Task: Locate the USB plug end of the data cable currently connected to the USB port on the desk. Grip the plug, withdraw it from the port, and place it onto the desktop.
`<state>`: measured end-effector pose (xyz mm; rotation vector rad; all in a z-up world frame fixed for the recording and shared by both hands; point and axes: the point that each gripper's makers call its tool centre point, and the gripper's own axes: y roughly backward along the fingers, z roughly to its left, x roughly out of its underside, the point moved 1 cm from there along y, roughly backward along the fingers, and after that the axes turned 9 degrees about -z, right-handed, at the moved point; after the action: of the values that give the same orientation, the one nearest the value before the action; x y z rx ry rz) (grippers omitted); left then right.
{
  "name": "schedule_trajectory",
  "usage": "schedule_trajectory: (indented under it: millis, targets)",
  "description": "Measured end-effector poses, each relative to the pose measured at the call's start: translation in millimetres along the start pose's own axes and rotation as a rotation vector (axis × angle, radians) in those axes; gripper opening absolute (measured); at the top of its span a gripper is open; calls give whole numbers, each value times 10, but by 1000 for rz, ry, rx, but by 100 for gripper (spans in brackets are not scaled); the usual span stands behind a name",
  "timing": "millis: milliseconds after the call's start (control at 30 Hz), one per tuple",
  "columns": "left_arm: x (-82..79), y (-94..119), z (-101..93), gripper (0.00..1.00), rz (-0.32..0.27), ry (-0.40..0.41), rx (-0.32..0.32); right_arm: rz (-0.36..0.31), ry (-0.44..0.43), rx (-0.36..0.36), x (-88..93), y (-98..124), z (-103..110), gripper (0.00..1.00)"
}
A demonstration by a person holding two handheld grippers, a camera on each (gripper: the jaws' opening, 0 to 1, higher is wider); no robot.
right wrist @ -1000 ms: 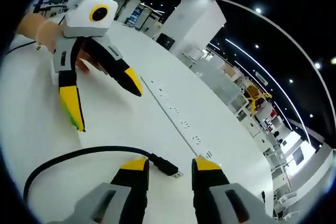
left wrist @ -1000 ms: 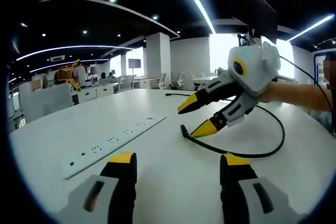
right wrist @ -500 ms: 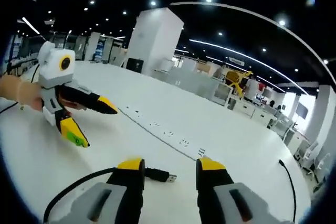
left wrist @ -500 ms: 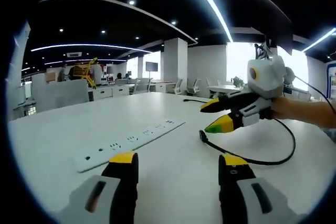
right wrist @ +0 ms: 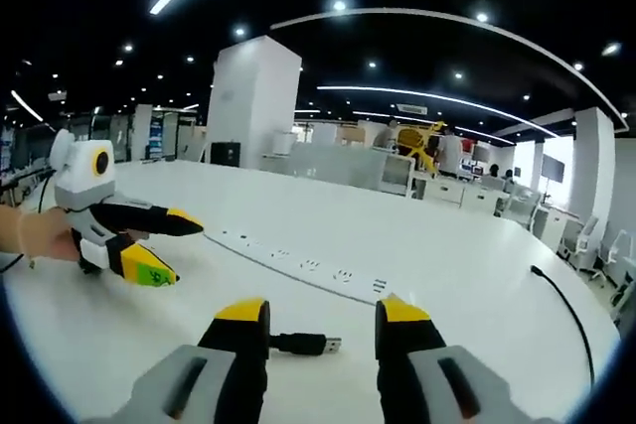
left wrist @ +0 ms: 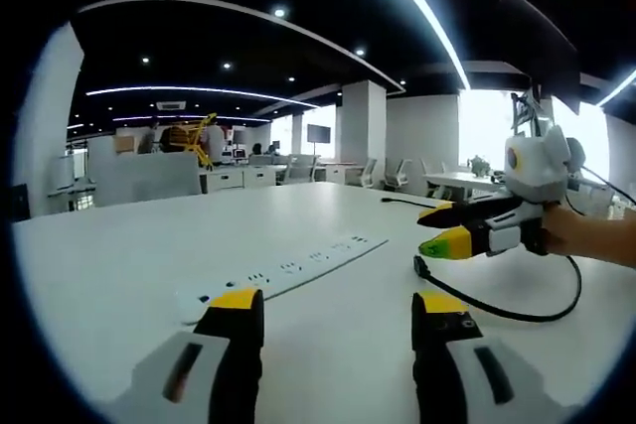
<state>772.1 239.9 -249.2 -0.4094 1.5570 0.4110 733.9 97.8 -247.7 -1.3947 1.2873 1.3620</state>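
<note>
My right claw (right wrist: 318, 313) hovers low over the desk (right wrist: 477, 275) with its jaws standing well apart and nothing between them; the left claw (left wrist: 333, 307) is likewise spread wide and empty, raised just off the white top. The USB plug (right wrist: 325, 346) lies flat on the desktop in the gap between my right jaws, its metal end bare and pointing away from the black cable (right wrist: 288, 343) that trails back under the left jaw. It sits apart from the power strip (right wrist: 298, 265), which runs across the desk beyond it, so I judge the plug is out of the port and already set down. From my left view the cable (left wrist: 497, 305) loops across the desk below my right claw (left wrist: 447, 230)

The risk now is in drawing back: my right jaws straddle the plug closely, and if I lift away at a slant a jaw tip could catch the cable and drag the plug along. The cable's curl may also be springy enough to shift the plug by itself
</note>
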Motion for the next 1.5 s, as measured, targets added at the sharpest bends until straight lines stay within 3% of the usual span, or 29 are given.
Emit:
schedule_trajectory:
  millis: [300, 700, 867, 1133, 1300, 1500]
  targets:
    - [-16, 84, 30, 58, -8, 0, -41, -24, -73, 93, -53, -4, -93, 45]
    - [-98, 311, 11, 57, -26, -6, -78, -46, -102, 128, -79, 91, 11, 45]
    - [-115, 419, -25, 56, -25, -14, -87, -49, -111, 136, -65, 201, 115, 45]
    - [-269, 724, -130, 56, -68, -26, -116, -77, -105, 154, -179, 445, 286, 45]
    - [-389, 926, -286, 57, -95, -53, -92, -108, -74, 153, -290, 651, 426, 45]
    - [-516, 1220, -453, 57, -123, -101, -83, -151, -101, 150, -393, 946, 600, 44]
